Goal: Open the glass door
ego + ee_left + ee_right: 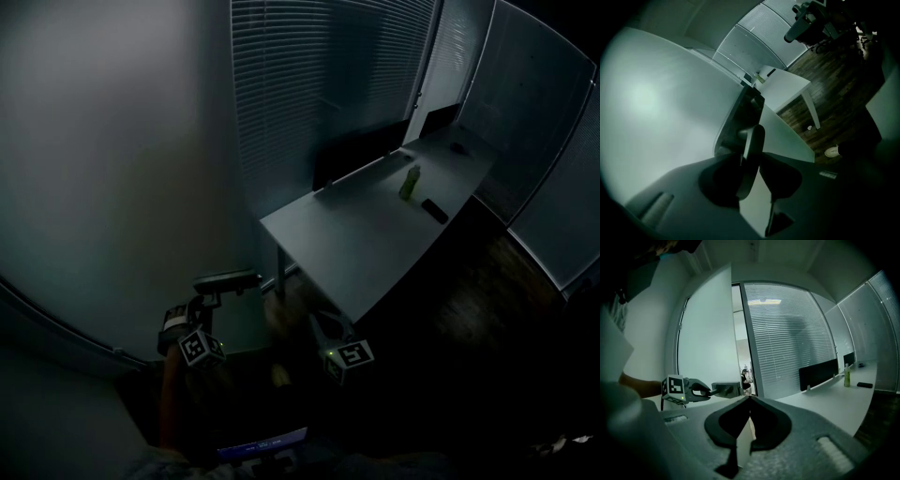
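Here, the left gripper's (pixel 710 391) jaws are clamped on the door handle (pixel 754 140), whose lever runs up between its two pads. The right gripper (pixel 750 398) has its jaws together with nothing between them, and it hangs apart from the handle, nearer the table (pixel 375 246). The handle sits on the frosted glass door (pixel 705 329), which stands partly open: the right gripper view shows a narrow gap between the door's edge and the wall of glass panels with blinds (pixel 787 333). Further out, the only container in sight is a green bottle (pixel 410 182), upright towards the far end of the pale table. Whether it holds anything cannot be made out in the dim light. A dark flat object (pixel 434 210) lies just beside it.
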